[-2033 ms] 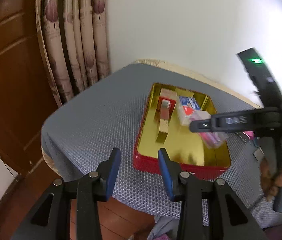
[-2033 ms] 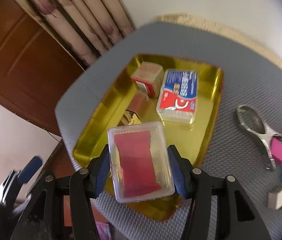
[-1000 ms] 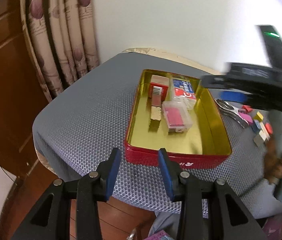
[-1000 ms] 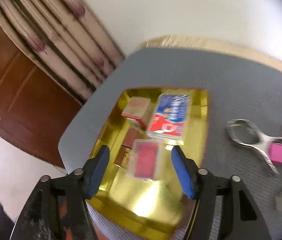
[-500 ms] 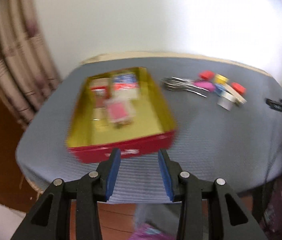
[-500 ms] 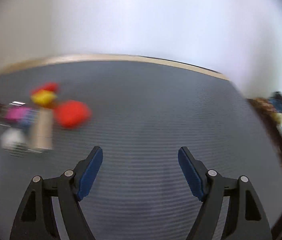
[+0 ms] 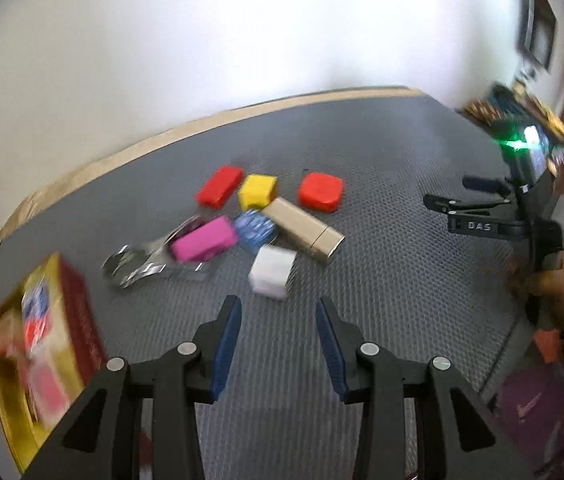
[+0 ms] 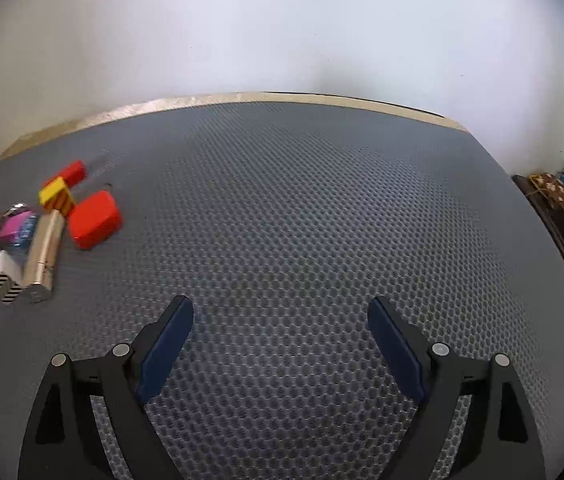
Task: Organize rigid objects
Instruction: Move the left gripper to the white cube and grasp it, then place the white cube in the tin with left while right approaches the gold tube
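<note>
1. Left wrist view: the left gripper is hovering with its jaws partly apart and empty, just short of a white block. At far left a red-sided gold tin is holding blurred boxes. The right gripper, marked "DAS", is showing at right.

2. Right wrist view: the right gripper, its empty jaws just widened, is hanging over bare grey mat; a red block and gold bar are lying far left.
</note>
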{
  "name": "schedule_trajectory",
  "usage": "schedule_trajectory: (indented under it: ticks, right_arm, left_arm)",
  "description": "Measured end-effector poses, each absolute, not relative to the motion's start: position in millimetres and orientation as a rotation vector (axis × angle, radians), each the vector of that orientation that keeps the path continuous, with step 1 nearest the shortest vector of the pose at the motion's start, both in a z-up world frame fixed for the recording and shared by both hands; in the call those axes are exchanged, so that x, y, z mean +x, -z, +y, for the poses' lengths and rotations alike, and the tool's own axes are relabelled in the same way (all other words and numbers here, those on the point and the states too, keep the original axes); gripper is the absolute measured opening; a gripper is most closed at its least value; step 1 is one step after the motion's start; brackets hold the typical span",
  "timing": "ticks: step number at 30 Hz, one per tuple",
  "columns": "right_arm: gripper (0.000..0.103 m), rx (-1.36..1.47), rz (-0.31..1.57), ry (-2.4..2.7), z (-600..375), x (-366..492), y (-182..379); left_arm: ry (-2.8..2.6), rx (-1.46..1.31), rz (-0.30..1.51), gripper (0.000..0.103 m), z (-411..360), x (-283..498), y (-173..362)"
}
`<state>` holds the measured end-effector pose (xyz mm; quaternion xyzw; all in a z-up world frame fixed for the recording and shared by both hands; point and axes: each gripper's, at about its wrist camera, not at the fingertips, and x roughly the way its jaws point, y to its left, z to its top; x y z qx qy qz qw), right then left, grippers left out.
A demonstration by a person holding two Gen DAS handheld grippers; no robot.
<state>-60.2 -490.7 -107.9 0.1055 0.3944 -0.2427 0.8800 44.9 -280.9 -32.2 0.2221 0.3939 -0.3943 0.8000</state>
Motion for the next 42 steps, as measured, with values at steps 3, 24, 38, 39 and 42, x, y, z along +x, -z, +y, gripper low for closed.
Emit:
schedule_trajectory:
  ticks: [3,24,38,39,42]
  right_arm:
    - [0.087,0.236,0.821,0.478,-488.0,-63.0,107.4]
    - [0.087,0.251,0.85,0.427,-489.7,-57.6,110.1]
    - [0.088,0.25,0.86,0.428,-488.8,-49.9,113.5]
    - [0.088,0.249,0.861,0.429,-489.2,-52.5,112.4]
    - [0.088,0.243,0.866,0.432,-488.8,-51.5,112.4]
  left_arm:
    - [0.885,0.509,0.875,0.039,-296.3,56.9,38.0]
    - [0.88,0.533,1.059,0.03,-326.8,109.9,87.0]
    - [0.654,0.097,1.01,0.03,-206.0,48.9,17.5]
    - [0.634,0.068,1.003,0.03,-190.4,46.7,11.2]
    - [0.522,0.009,0.983,0.03,-141.0,47.3,-5.0]
